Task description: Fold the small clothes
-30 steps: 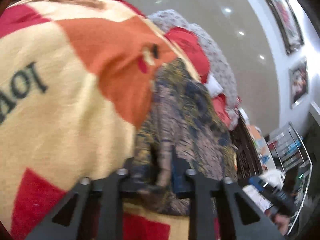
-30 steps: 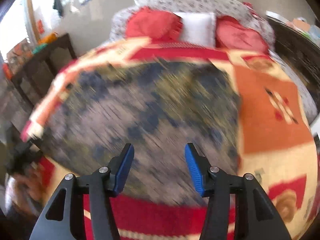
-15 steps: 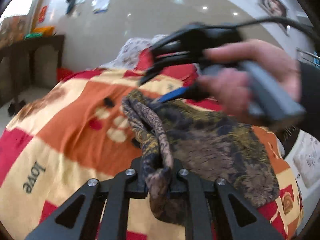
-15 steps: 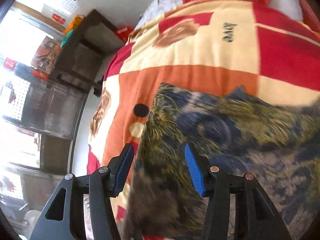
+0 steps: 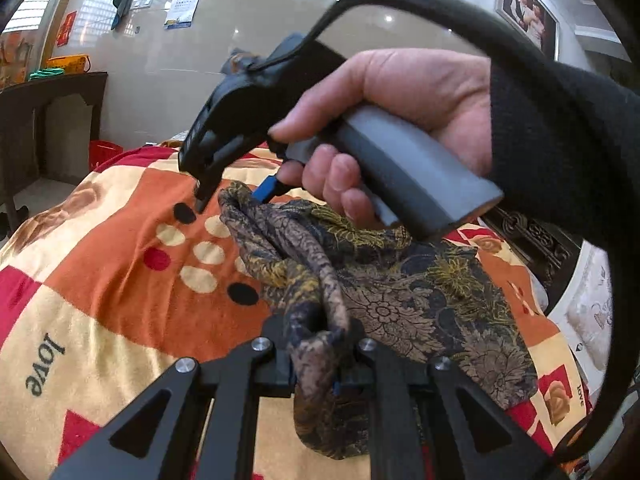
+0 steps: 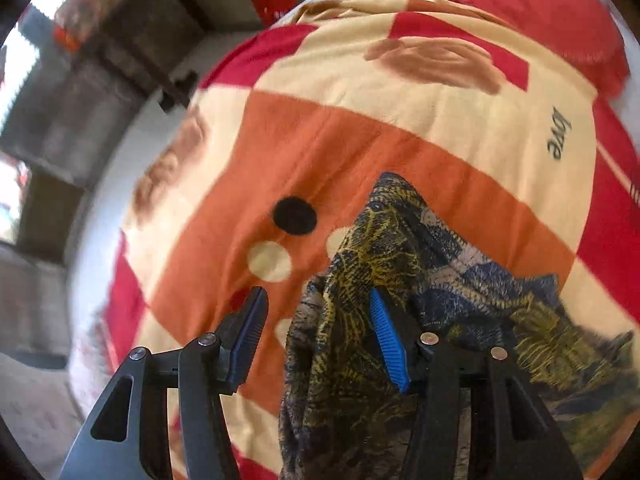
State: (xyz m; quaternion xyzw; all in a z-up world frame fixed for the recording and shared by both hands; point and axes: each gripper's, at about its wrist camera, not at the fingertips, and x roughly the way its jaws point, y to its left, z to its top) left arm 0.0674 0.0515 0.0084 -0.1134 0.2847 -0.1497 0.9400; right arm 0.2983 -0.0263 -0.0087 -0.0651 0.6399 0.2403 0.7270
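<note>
A dark patterned garment (image 5: 420,300) in blue, gold and brown lies on the orange, cream and red blanket (image 5: 120,272). My left gripper (image 5: 314,360) is shut on a bunched edge of it. In the right wrist view the garment (image 6: 400,280) has a raised fold standing between the fingers of my right gripper (image 6: 316,320), which is open. The right gripper also shows in the left wrist view (image 5: 236,196), held in a hand, its tips straddling the far end of the same bunched edge.
The blanket (image 6: 360,140) covers a bed. Red cushions (image 6: 540,8) lie at one end. A dark wooden cabinet (image 5: 48,120) stands by the wall and a carved dark wood piece (image 5: 532,236) flanks the other side.
The right gripper has come down to the garment's far end and straddles the raised fold. My left gripper keeps its hold on the bunched edge, which now stretches toward the right gripper.
</note>
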